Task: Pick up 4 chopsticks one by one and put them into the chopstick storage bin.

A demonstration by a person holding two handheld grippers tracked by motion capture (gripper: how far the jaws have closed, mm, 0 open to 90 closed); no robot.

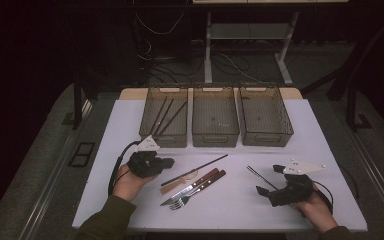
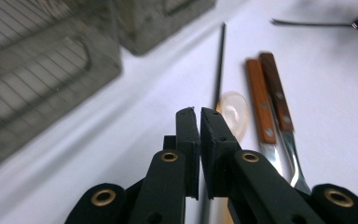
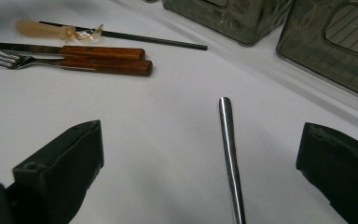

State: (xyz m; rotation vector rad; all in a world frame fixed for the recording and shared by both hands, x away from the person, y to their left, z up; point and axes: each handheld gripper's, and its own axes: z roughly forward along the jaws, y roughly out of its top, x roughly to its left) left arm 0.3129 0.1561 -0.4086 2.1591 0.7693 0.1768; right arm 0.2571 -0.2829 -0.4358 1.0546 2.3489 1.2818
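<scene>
My left gripper is shut with nothing between its jaws, hovering over the near end of a long black chopstick. Just past its tips lie a clear plastic spoon, a wooden-handled knife and a wooden-handled fork. My right gripper is open wide. The slim metal handle of a utensil lies on the table between its jaws, touching neither.
Three smoky plastic bins stand in a row at the back: the left bin holds several dark chopsticks, the middle bin and right bin look bare. A white mat covers the table.
</scene>
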